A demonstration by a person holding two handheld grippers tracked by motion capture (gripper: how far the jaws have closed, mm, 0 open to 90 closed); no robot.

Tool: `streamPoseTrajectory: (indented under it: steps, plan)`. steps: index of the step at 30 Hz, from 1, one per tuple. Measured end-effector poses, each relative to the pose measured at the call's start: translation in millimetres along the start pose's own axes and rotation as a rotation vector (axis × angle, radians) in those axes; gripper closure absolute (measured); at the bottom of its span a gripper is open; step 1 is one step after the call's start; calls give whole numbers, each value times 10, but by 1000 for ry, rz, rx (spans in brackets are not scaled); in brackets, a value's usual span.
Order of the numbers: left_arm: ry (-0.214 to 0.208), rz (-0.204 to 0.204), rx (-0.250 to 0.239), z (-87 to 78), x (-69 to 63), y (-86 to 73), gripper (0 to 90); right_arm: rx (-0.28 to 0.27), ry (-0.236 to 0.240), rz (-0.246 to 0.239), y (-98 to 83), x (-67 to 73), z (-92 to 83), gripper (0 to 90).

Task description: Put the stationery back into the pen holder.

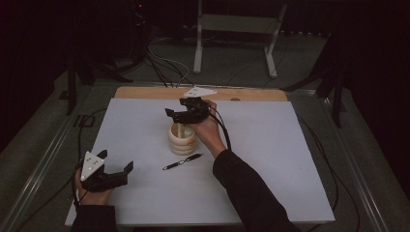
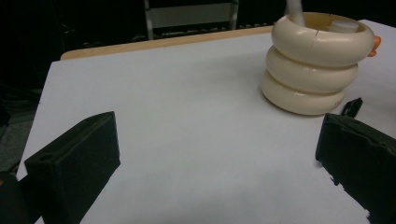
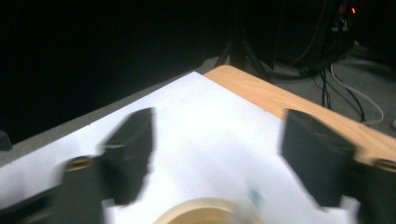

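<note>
The scene is dimly lit throughout, and the surroundings are swallowed in near black. The pale surface [image 1: 270, 159] is rendered a dull grey-blue, without glare and with only faint shadows. In the right gripper view, the tongs [image 3: 219, 158] are smeared by motion blur. In the left gripper view, the ringed cup [image 2: 315, 65] is kept fairly sharp, while the near black jaws are softened.

Dark lab: black curtains, floor cables [image 1: 164, 67], white-covered table [image 1: 270, 159], metal stand [image 1: 237, 34].
</note>
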State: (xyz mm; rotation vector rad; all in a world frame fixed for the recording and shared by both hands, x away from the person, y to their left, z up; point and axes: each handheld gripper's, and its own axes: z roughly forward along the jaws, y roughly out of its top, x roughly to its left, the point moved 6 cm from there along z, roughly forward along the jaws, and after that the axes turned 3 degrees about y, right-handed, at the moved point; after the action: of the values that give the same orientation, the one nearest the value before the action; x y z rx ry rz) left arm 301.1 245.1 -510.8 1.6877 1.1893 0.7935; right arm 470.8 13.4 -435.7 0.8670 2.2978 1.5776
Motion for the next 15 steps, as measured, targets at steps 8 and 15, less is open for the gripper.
streamPoseTrajectory:
  steps: [8,15]
  plan:
    - [1,2,2,3,-2,-1,2,30,-31,43,-22,-122,-91,83]
    - [2,1,2,2,-2,-1,3,41,-43,47,-19,-186,-214,42]
